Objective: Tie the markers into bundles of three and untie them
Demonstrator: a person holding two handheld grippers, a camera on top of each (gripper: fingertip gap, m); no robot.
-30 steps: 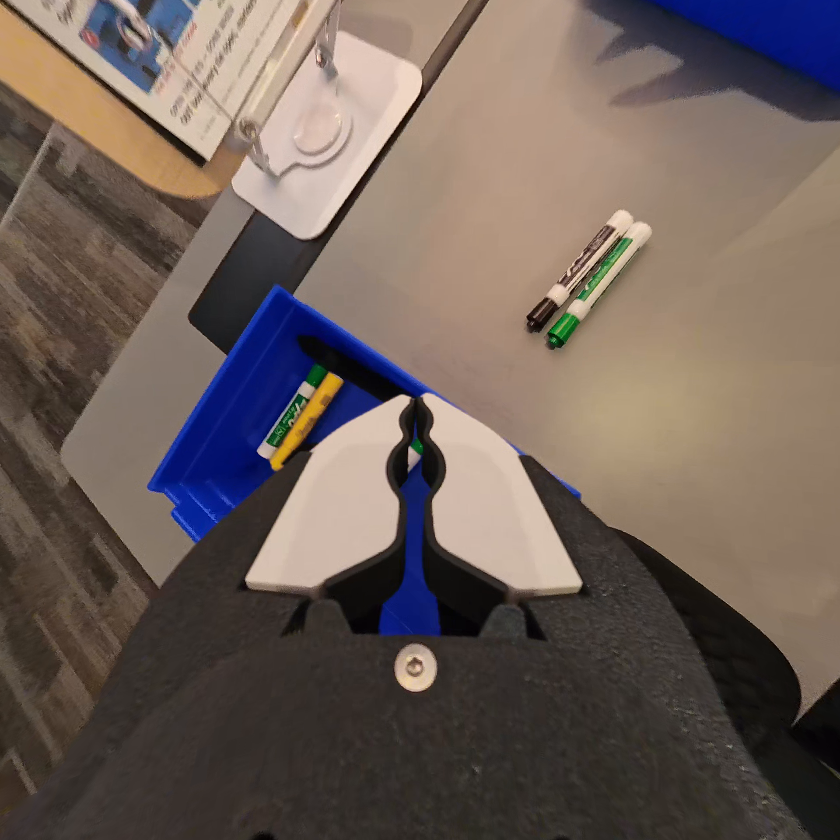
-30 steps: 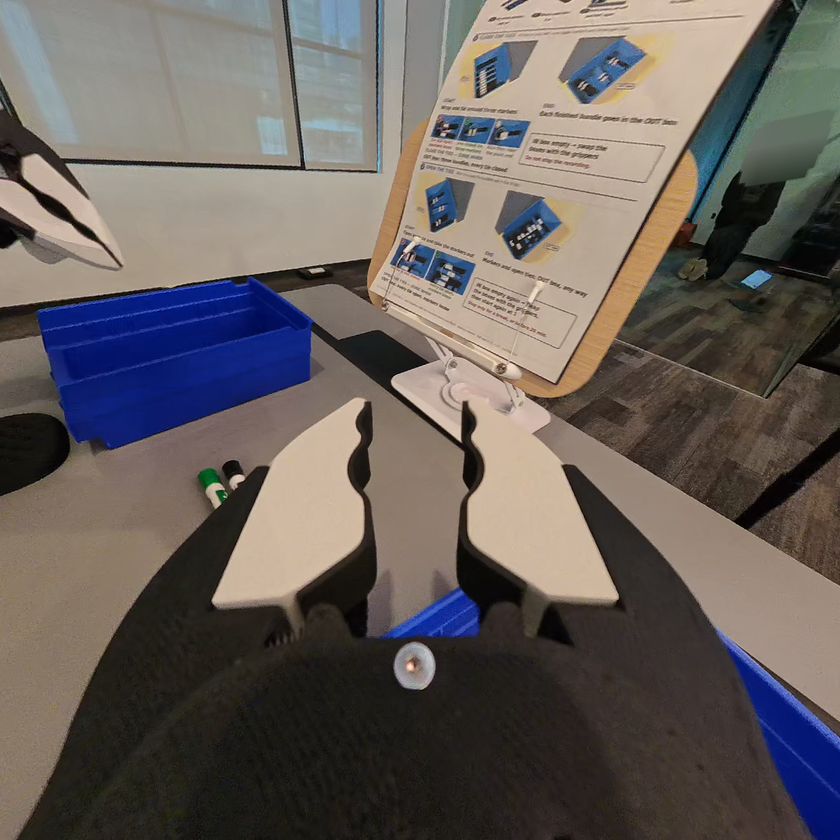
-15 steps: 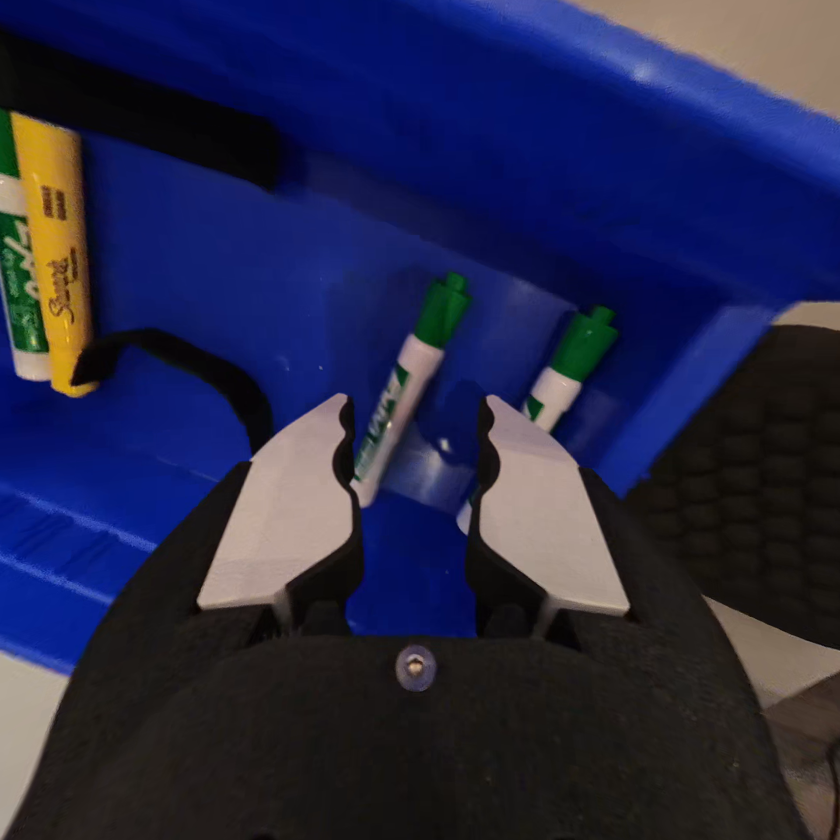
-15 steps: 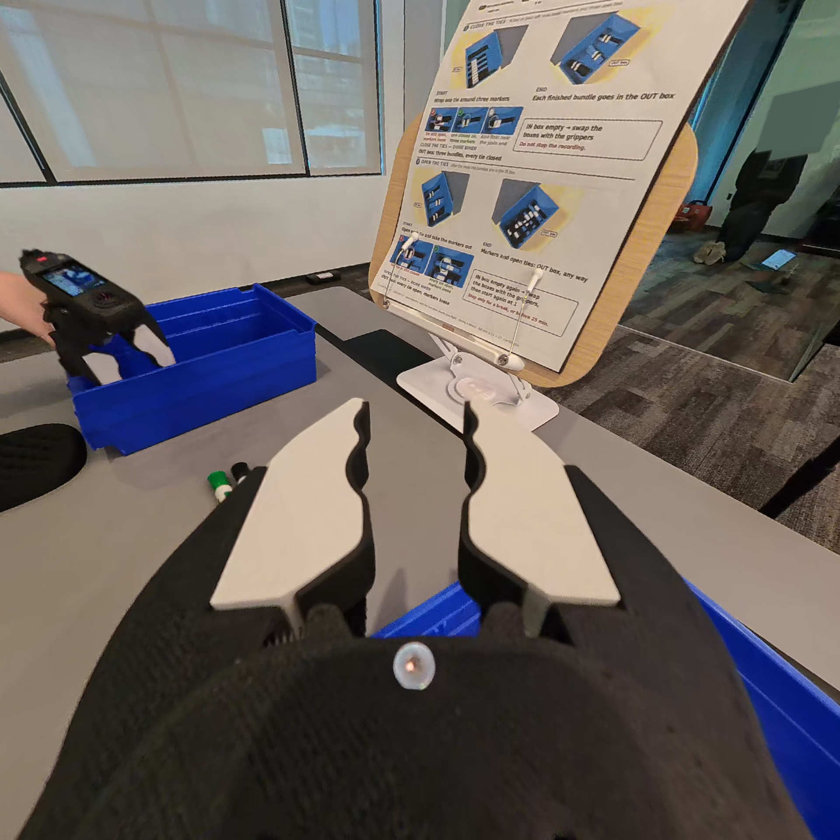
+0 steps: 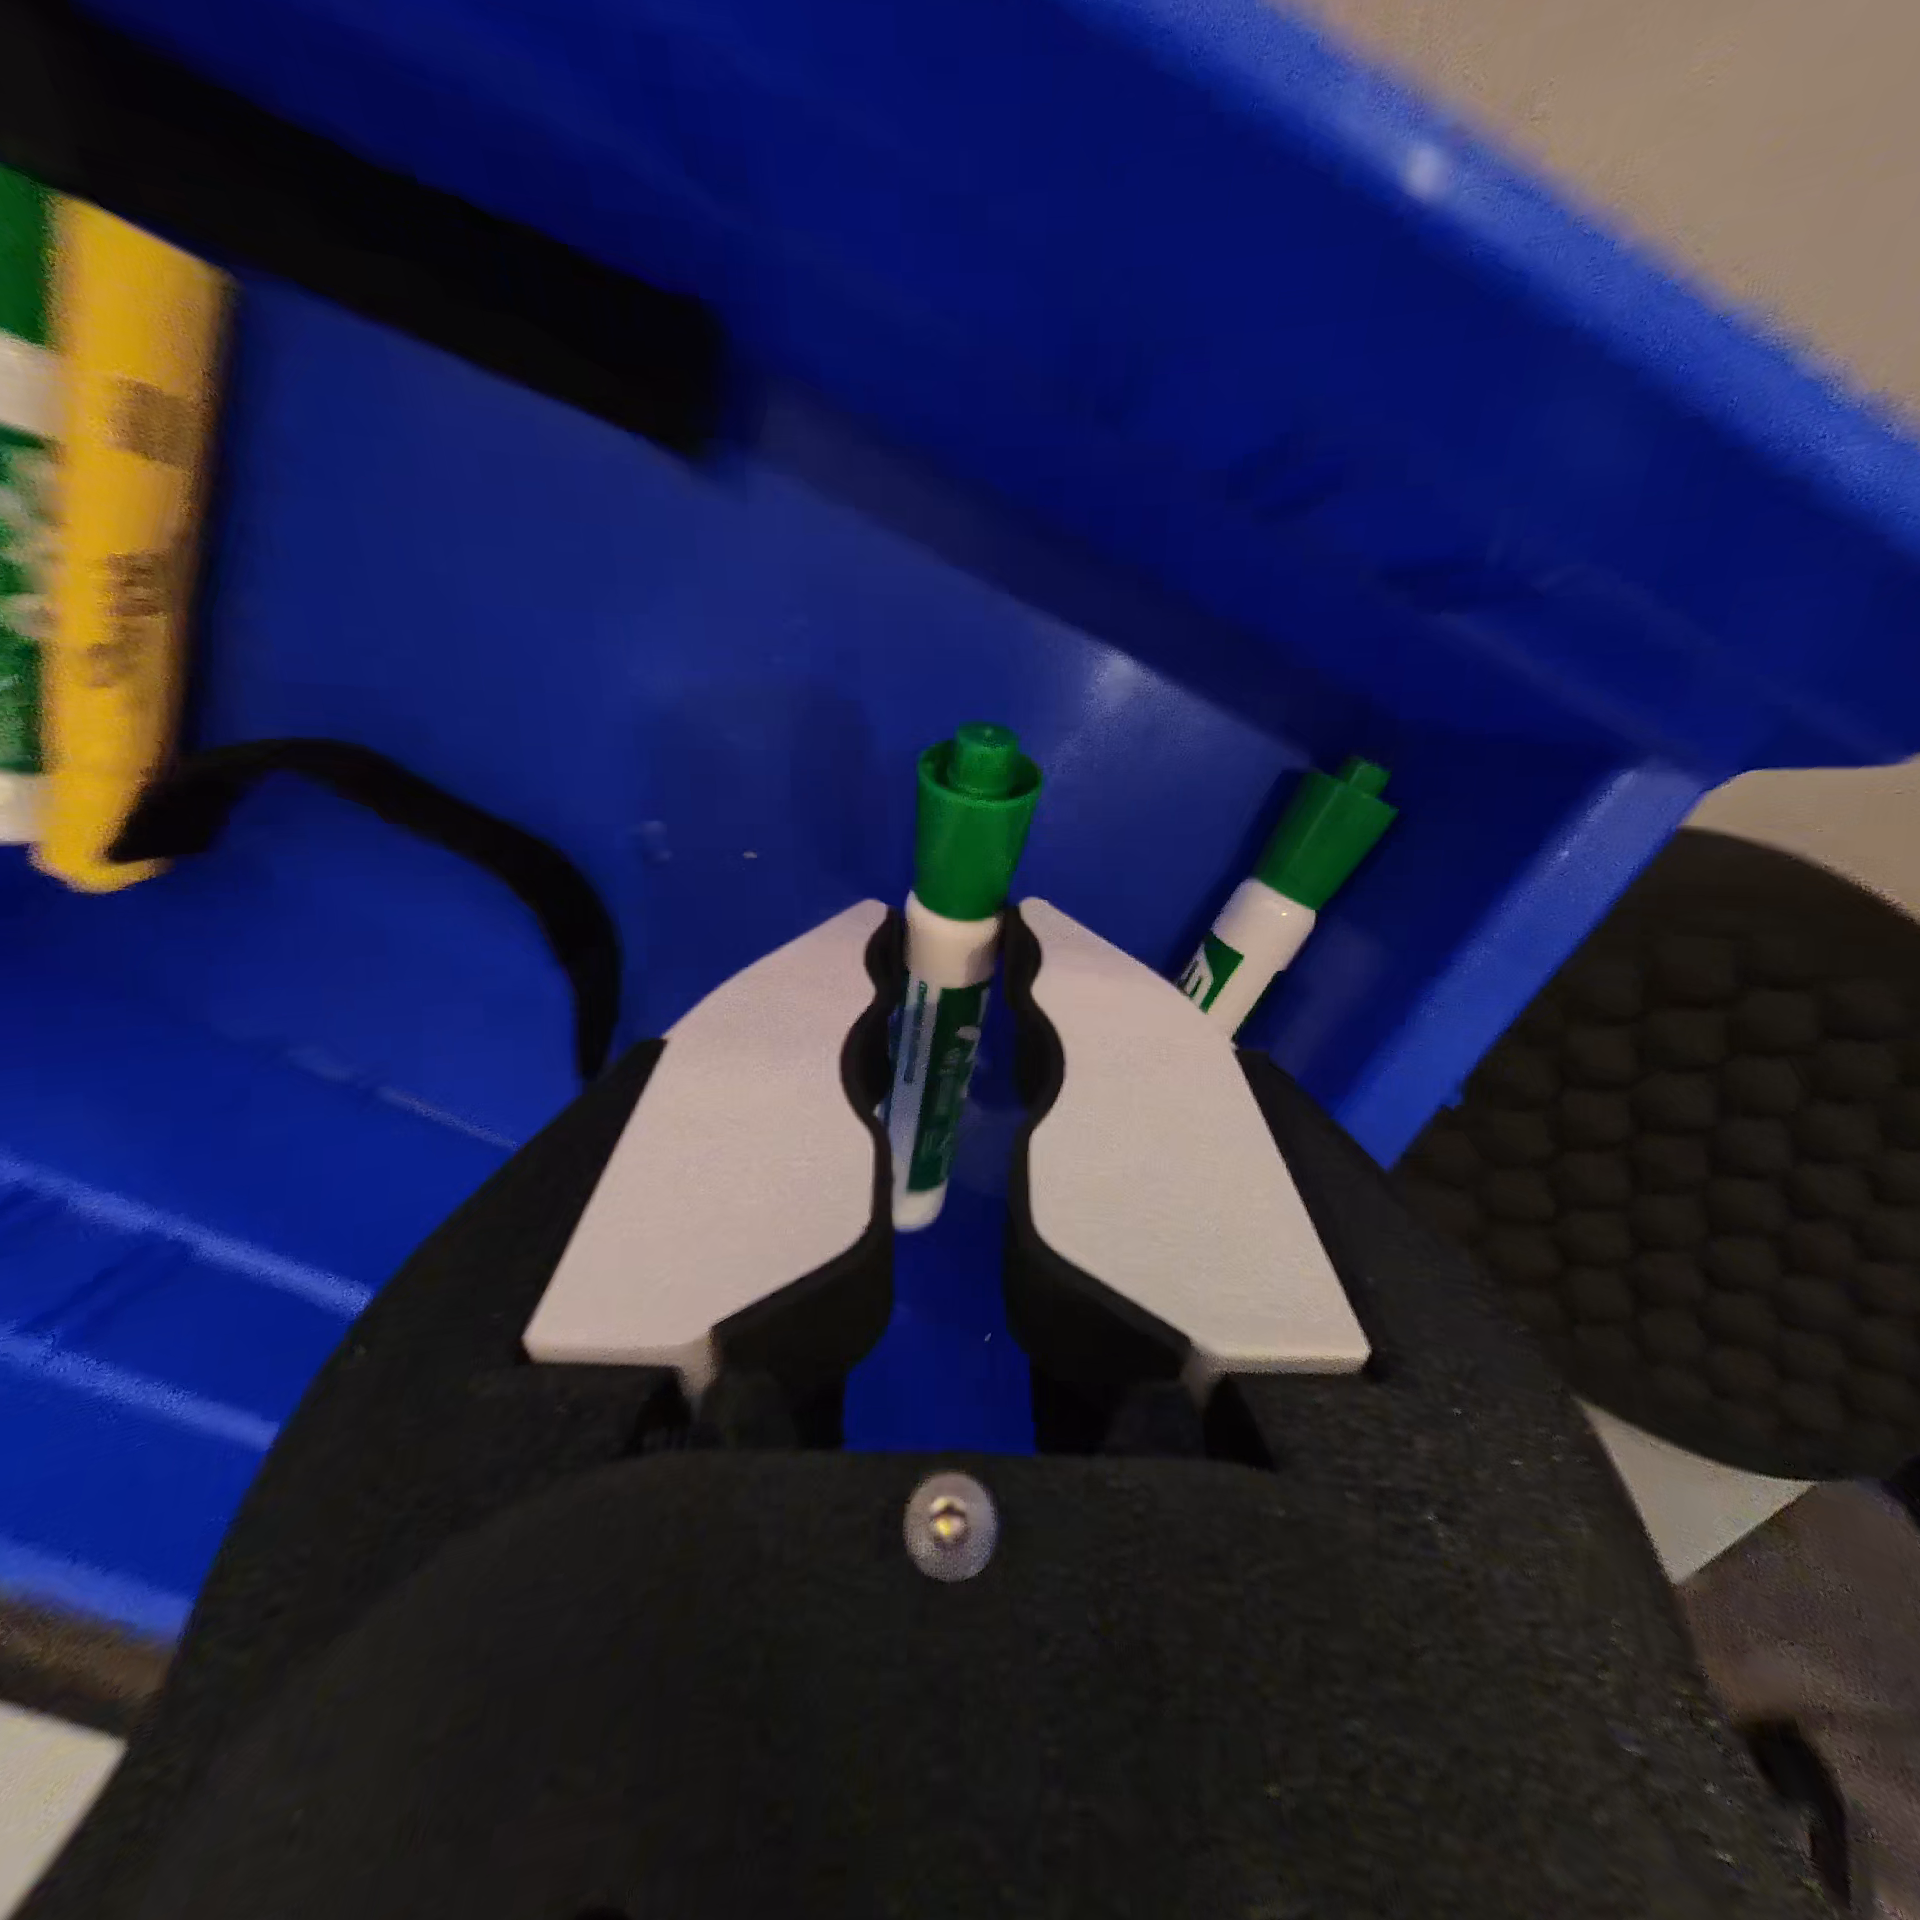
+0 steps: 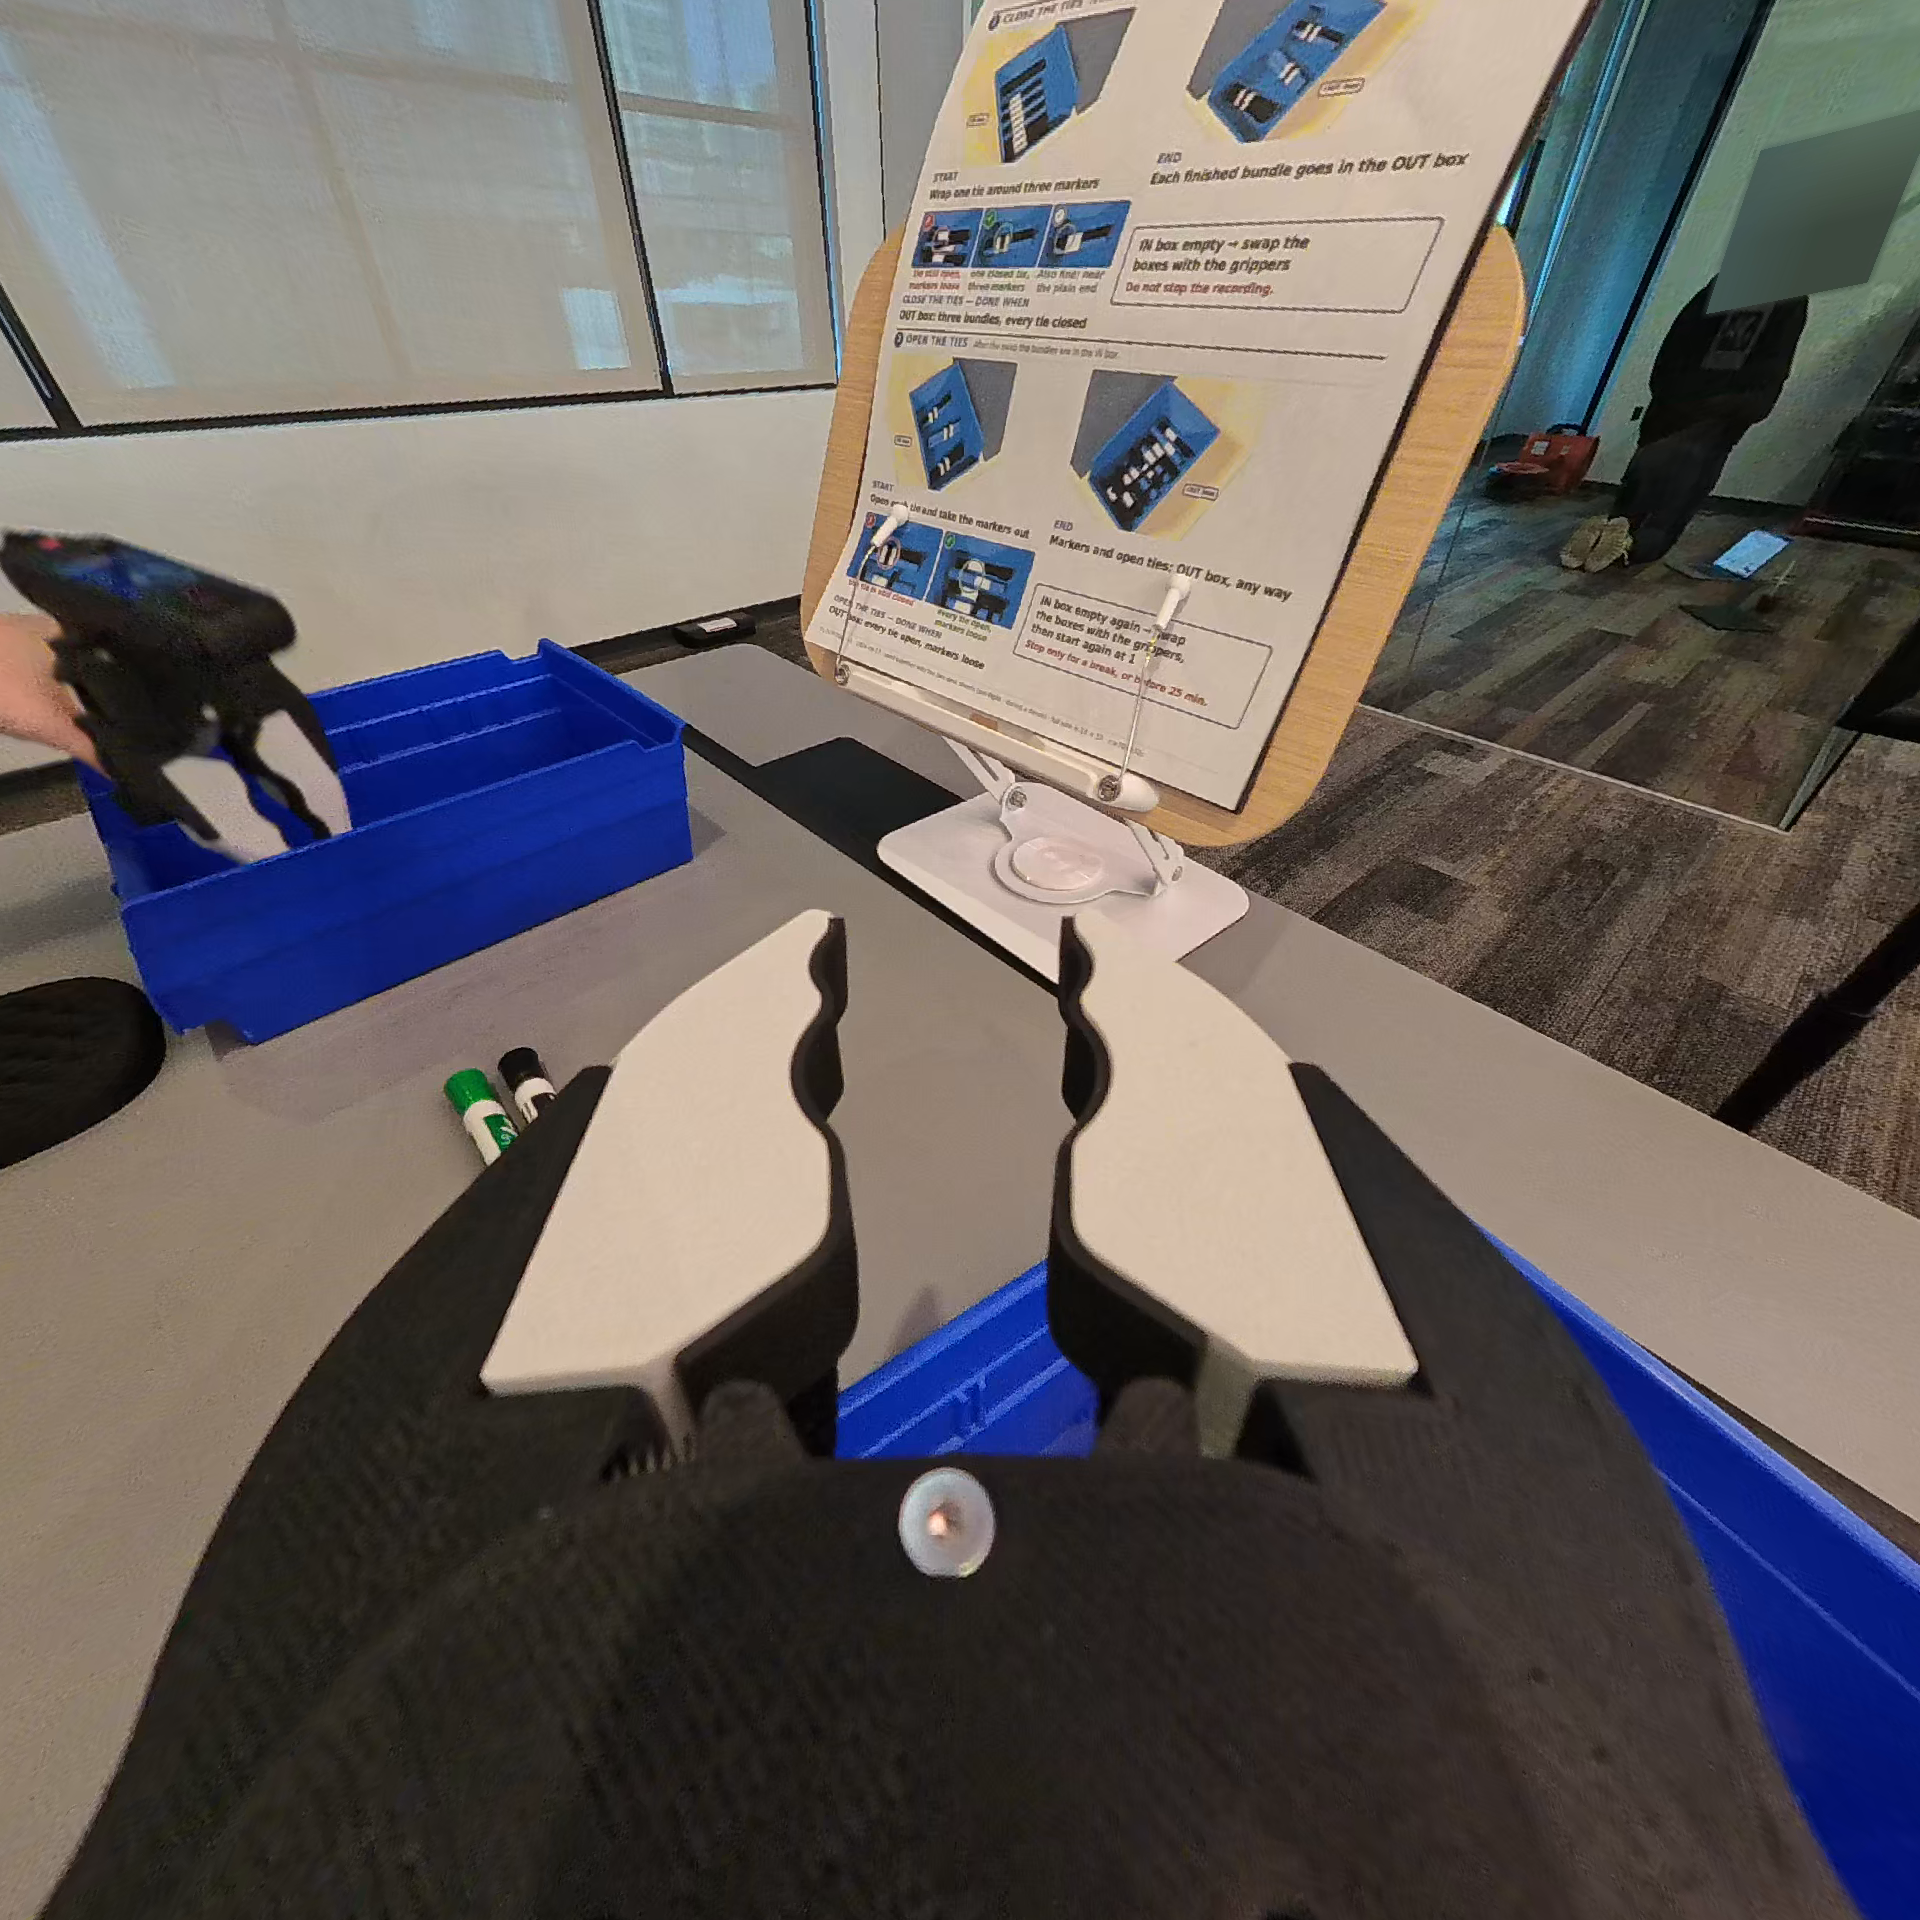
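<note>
In the left wrist view my left gripper (image 5: 956,925) is inside the blue bin (image 5: 1143,416), shut on a green-capped marker (image 5: 971,831) that points forward between the fingers. A second green marker (image 5: 1288,894) lies to its right against the bin's corner. A yellow marker (image 5: 125,571) and a green-and-white marker (image 5: 21,520) lie at the left with a black tie (image 5: 540,894) curling beside them. My right gripper (image 6: 951,935) is open and empty above the table. In the right wrist view a green marker (image 6: 473,1112) and a black marker (image 6: 525,1081) lie side by side on the table.
The right wrist view shows the left gripper (image 6: 270,810) in the far blue bin (image 6: 436,873), a second blue bin (image 6: 1714,1558) under my right gripper, an instruction sheet on a stand (image 6: 1143,416), and a black pad (image 6: 62,1060) at the left. The table edge runs along the right. The left gripper's tips are roughly 50 cm from the right gripper's.
My left gripper went down into the blue bin, opened, then closed on a green marker. My right gripper stayed open and almost still.
</note>
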